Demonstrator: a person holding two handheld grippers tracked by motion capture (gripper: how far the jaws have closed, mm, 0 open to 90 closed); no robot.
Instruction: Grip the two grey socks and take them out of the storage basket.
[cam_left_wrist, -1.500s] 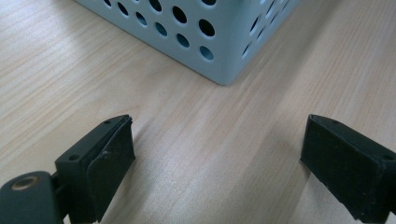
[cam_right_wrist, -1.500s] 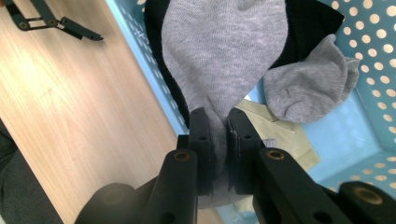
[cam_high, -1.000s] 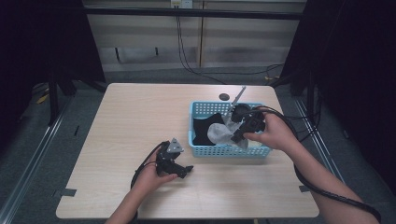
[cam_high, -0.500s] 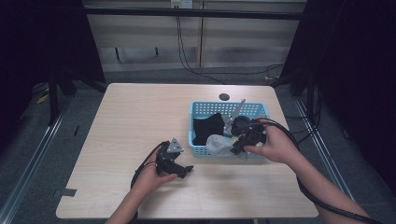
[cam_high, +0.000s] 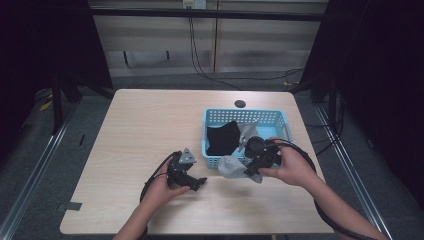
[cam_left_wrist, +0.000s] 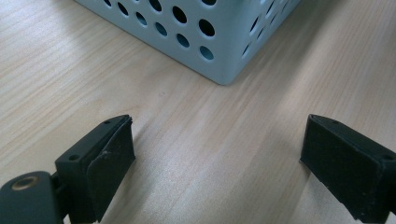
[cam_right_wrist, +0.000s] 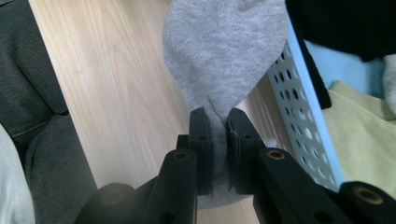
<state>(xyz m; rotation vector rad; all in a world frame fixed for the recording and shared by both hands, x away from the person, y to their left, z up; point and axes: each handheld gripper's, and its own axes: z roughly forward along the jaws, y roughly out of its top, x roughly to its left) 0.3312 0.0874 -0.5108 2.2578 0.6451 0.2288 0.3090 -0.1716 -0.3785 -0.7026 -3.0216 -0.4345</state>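
Since the earlier frame: right gripper (cam_high: 254, 169) dragging grey sock (cam_high: 231, 168) out over the blue basket (cam_high: 212, 125) front wall, down toward table (cam_high: 135, 125); left gripper (cam_high: 199, 182) holding same spot; right jaws pinching the sock tight, cloth bunching between pads (cam_right_wrist: 201, 140); sock (cam_right_wrist: 224, 51) hanging just outside the basket wall (cam_right_wrist: 299, 93), over the wood; left jaws spreading wide, gripping nothing, hovering low near the basket corner (cam_left_wrist: 224, 70); black cloth (cam_high: 222, 137) and yellow cloth (cam_right_wrist: 359, 135) lying inside the basket.
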